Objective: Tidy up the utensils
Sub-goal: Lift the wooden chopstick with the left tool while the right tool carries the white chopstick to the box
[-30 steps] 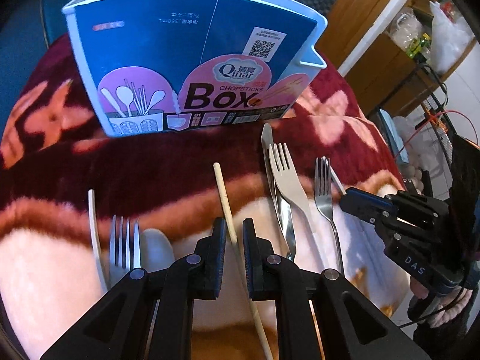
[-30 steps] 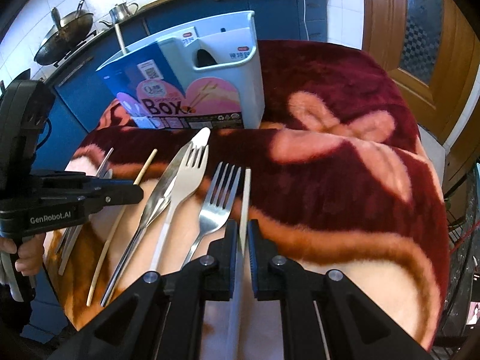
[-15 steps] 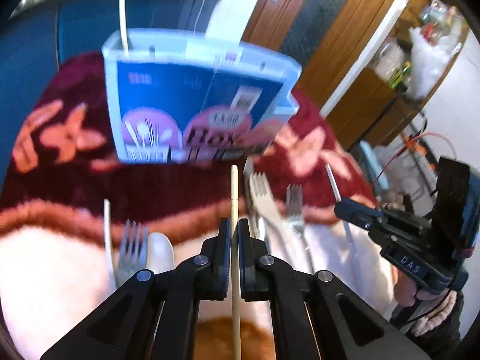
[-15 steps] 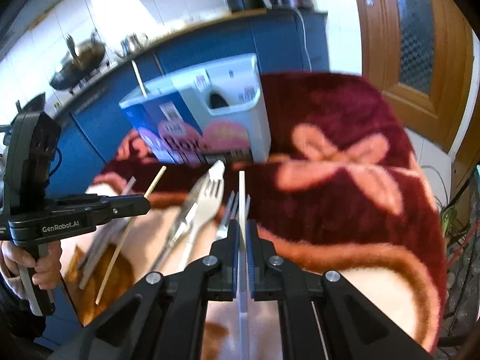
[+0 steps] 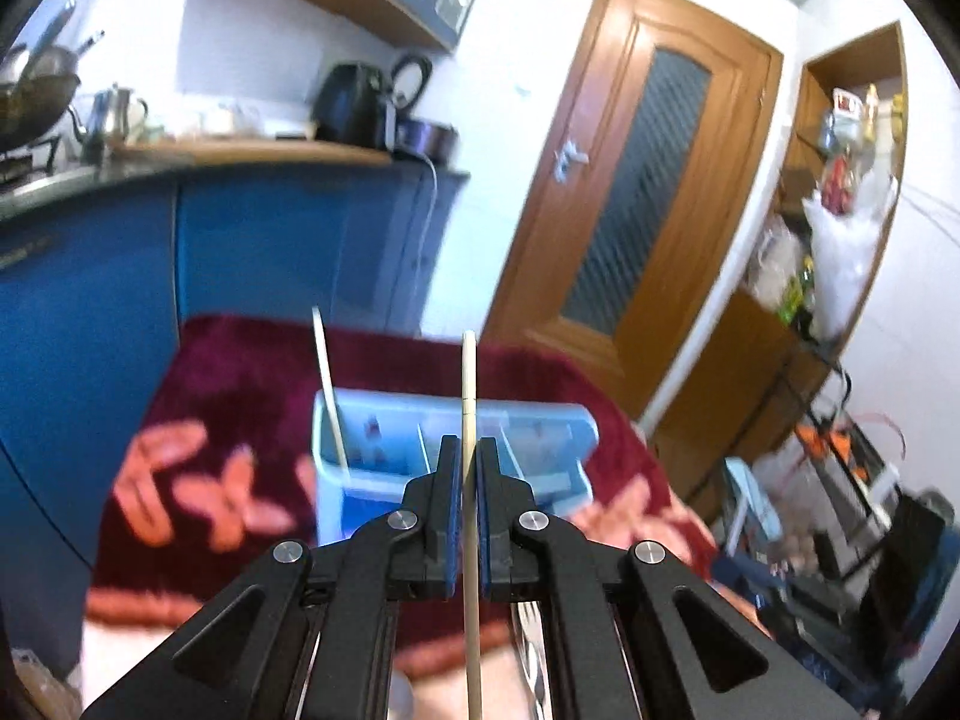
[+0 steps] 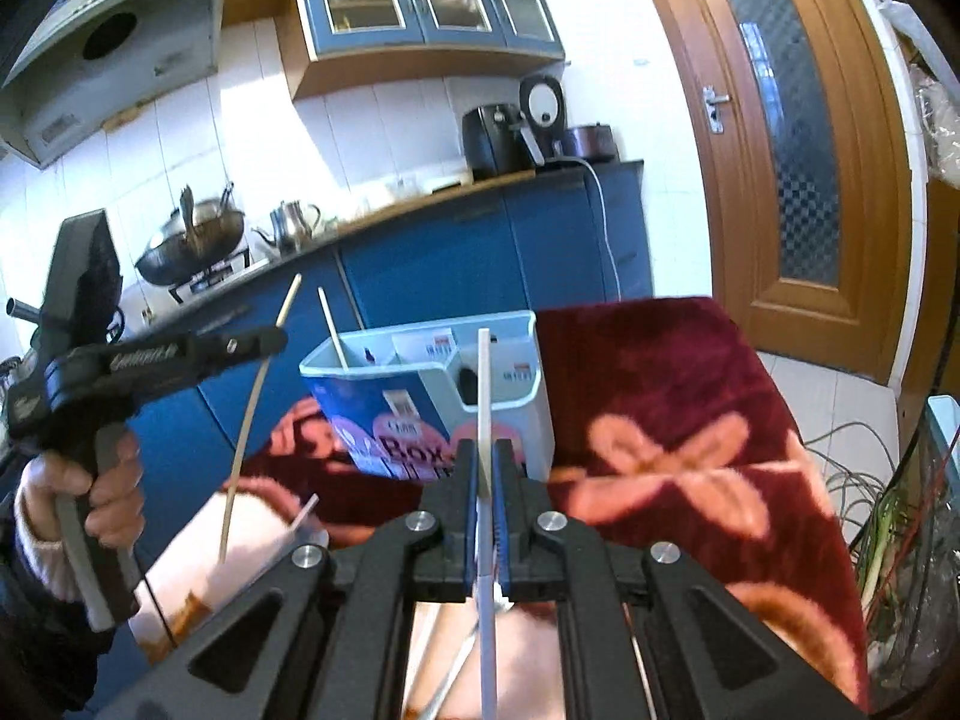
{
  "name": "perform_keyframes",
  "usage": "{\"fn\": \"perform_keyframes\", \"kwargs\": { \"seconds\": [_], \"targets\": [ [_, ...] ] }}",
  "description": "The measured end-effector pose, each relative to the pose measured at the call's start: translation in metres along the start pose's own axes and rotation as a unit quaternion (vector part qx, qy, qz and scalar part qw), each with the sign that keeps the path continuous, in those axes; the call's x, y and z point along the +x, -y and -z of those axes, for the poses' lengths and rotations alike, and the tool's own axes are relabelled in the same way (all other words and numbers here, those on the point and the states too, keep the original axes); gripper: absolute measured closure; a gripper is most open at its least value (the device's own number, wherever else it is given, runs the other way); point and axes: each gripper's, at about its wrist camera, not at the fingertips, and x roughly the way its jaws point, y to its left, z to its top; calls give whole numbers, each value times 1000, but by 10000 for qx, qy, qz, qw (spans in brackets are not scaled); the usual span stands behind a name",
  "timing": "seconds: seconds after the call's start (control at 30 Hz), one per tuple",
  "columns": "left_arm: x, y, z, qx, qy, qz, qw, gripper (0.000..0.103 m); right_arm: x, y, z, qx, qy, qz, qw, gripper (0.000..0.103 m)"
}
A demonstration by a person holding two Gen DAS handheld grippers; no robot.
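**Both chopsticks lifted, ready for the box**

The wooden chopstick stands clamped in the left gripper, its tip rising toward 12 o'clock above the pale blue utensil box. The white chopstick is pinched the same way in the right gripper, lifted clear of the blanket and pointing at the near wall of that box. Another chopstick stands in the box's left compartment, leaning toward 11 o'clock.

The step in hand looks like the carry: both sticks are picked up and held off the blanket-covered tabletop, neither yet inside the box. In the right wrist view the left gripper hangs at 9 o'clock, its stick hanging nearly upright and well short of the box opening.

The next move probably calls for bringing each stick over the compartment that holds the other chopstick, tipping it upright so the lower end clears the rim, then lowering and letting go. Some cutlery is on the blanket below the grippers, too blurred to name.
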Motion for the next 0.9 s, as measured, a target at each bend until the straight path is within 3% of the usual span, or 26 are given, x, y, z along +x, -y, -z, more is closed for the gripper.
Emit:
{"fn": "perform_keyframes", "kwargs": {
  "seconds": [0.23,0.43,0.63,0.73,0.9],
  "targets": [
    [2,-3,-43,58,942,-348,9949,99,3,3,-6,-8,165,47,9999,97],
    [18,-13,-62,70,1652,-953,9816,99,8,8,-10,25,198,82,9998,97],
    [24,-25,-63,21,2218,-1208,9676,99,16,11,-16,-5,251,152,9996,97],
    [31,-28,-57,86,2325,-1337,9633,99,21,11,-22,-9,280,151,9995,97],
    [42,-38,-42,47,2284,-1411,9633,99,28,7,-42,-89,499,171,9986,97]
  ]
}}
